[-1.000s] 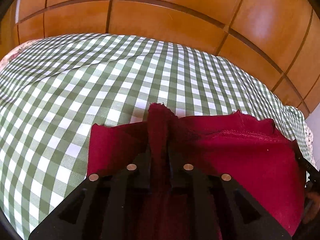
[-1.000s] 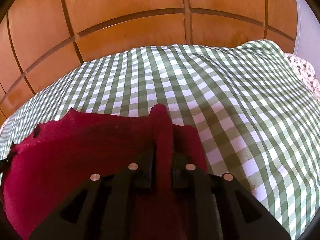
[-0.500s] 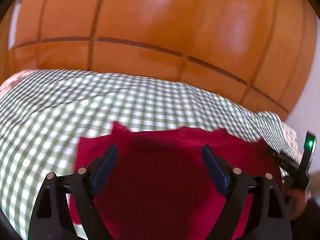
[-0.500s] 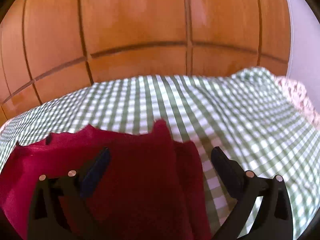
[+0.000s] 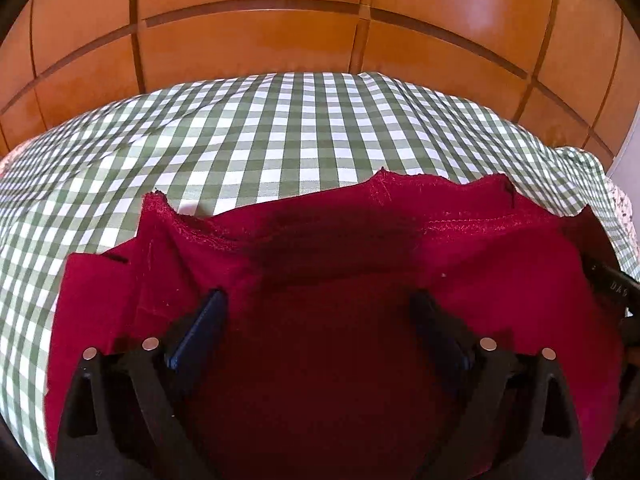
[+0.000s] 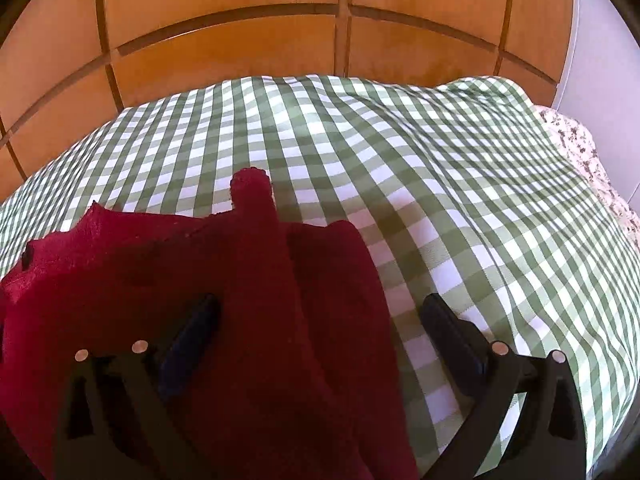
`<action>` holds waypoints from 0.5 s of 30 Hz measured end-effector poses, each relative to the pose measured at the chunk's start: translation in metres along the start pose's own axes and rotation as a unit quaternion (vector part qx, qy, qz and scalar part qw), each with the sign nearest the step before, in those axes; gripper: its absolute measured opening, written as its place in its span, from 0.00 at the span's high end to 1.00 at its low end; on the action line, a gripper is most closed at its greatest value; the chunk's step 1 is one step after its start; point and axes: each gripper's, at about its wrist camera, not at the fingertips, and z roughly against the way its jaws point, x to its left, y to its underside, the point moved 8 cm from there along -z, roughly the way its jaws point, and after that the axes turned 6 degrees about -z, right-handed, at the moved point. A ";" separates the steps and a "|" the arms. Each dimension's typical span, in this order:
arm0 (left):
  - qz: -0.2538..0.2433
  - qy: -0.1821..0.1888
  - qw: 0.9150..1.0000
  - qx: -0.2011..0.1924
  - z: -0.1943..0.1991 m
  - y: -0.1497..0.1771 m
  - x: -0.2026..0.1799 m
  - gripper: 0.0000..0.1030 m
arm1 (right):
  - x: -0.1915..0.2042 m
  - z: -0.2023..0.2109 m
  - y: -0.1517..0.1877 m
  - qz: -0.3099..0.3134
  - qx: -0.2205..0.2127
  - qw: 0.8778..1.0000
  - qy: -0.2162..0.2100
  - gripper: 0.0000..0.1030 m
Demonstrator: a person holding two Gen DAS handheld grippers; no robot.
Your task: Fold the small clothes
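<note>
A dark red garment [image 5: 320,248] lies folded on a green-and-white checked cloth [image 5: 280,132]. My left gripper [image 5: 320,308] hangs over the garment's middle, its jaws still opening wide, nothing pressed between them. In the right wrist view the same red garment [image 6: 200,264] fills the lower left, a raised corner poking up at its far edge. My right gripper [image 6: 320,312] stands open over the garment's right edge, its left finger [image 6: 192,328] above the fabric and its right finger [image 6: 452,328] above the checked cloth [image 6: 440,160]. The other gripper [image 5: 608,284] shows at the left wrist view's right edge.
Orange wooden panelling [image 5: 280,32] rises behind the covered surface. A floral fabric [image 6: 592,168] peeks out at the cloth's right edge beside a pale wall [image 6: 600,60]. The far half of the checked cloth holds only wrinkles.
Both grippers were shut on pinched folds of the red garment; both have opened and let it go. The fabric has dropped flat, and the left gripper has shifted toward the garment's middle.
</note>
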 end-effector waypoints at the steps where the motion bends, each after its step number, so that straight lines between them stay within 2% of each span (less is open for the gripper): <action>1: 0.001 0.000 1.000 -0.001 0.001 0.001 0.000 0.09 | 0.001 0.002 0.000 0.003 -0.005 1.000 0.004 0.02; 7: 0.007 -0.020 1.000 0.005 0.030 0.010 0.007 0.09 | 0.009 0.008 -0.004 0.030 -0.035 0.998 0.037 0.02; 13: 0.046 -0.075 0.996 -0.010 0.069 0.019 0.047 0.09 | 0.010 0.010 -0.005 0.040 -0.045 0.997 0.048 0.02; 15: 0.067 -0.080 0.995 -0.008 0.076 0.026 0.059 0.08 | 0.010 0.010 -0.004 0.042 -0.045 0.997 0.049 0.02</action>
